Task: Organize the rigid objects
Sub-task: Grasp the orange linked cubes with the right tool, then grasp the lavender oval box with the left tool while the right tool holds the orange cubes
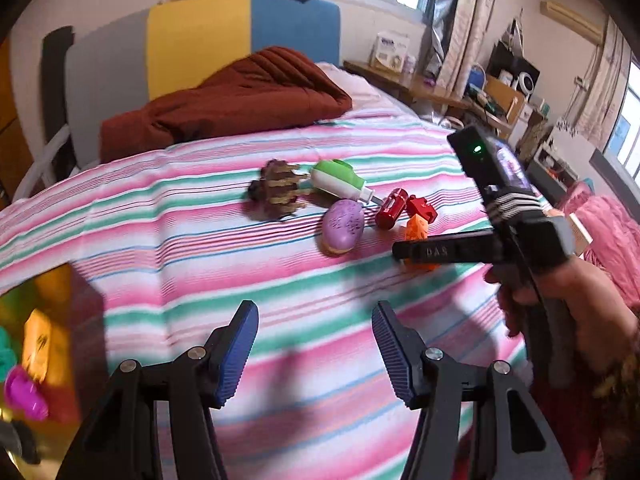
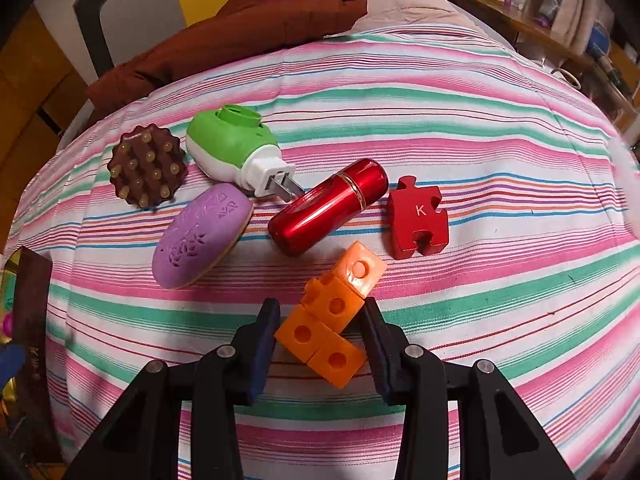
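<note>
Several small objects lie on a striped bedsheet [image 2: 480, 120]: a brown spiked massager [image 2: 147, 170], a green-and-white plug-in device [image 2: 234, 148], a purple oval case [image 2: 202, 236], a red metallic cylinder [image 2: 328, 206], a red puzzle piece marked K [image 2: 418, 216] and a chain of orange cubes [image 2: 332, 316]. My right gripper [image 2: 320, 340] is open with its fingers on either side of the orange cubes, which rest on the sheet. My left gripper [image 1: 314, 344] is open and empty, nearer than the pile [image 1: 340, 200]. The right gripper [image 1: 404, 250] shows from the side in the left wrist view.
A dark red quilt [image 1: 240, 96] lies at the head of the bed. A box with colourful toys [image 1: 28, 360] sits at the left edge of the bed. A cluttered desk [image 1: 460, 92] stands beyond the bed on the right.
</note>
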Action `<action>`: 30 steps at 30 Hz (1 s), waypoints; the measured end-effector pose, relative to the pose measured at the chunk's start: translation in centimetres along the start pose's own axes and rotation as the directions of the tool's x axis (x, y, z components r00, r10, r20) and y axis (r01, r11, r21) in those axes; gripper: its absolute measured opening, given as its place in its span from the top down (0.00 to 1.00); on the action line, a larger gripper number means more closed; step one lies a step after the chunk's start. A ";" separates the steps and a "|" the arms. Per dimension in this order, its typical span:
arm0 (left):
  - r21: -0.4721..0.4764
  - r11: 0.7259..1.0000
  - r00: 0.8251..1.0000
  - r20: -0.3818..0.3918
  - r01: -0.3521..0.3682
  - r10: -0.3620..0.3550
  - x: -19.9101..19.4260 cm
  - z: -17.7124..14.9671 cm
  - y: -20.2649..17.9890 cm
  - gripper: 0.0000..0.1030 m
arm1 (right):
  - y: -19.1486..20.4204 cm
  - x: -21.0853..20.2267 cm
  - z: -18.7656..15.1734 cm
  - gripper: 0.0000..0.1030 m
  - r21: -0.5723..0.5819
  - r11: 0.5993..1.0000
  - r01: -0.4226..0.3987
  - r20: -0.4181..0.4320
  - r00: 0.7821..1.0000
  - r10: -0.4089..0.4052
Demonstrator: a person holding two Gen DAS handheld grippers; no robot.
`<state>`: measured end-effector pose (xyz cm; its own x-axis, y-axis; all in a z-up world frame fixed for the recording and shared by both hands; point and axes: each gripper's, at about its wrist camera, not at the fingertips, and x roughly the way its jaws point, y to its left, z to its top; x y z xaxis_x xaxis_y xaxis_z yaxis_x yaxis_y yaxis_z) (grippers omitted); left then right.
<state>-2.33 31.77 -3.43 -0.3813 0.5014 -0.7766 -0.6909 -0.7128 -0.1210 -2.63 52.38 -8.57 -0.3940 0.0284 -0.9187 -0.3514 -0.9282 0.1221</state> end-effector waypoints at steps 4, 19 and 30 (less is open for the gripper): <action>-0.010 1.000 0.999 -0.048 0.006 -0.007 3.5 1.6 -0.7 0.42 | -0.8 -0.2 0.1 0.60 0.046 0.999 -0.029 0.002 1.000 0.029; -0.058 0.996 0.991 -0.110 0.070 -0.076 12.4 6.3 -1.5 0.42 | -2.4 0.0 0.7 0.60 0.125 0.992 -0.007 0.007 1.000 0.007; 0.092 0.995 0.999 -0.021 0.033 -0.032 12.6 4.3 -2.6 0.57 | -2.4 0.4 1.1 0.59 0.123 0.992 -0.007 0.006 1.000 0.006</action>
<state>-7.99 42.08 -10.23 -0.3463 0.5132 -0.7853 -0.7567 -0.6476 -0.0896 -2.87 55.00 -8.85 -0.4018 0.0248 -0.9154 -0.4504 -0.8757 0.1739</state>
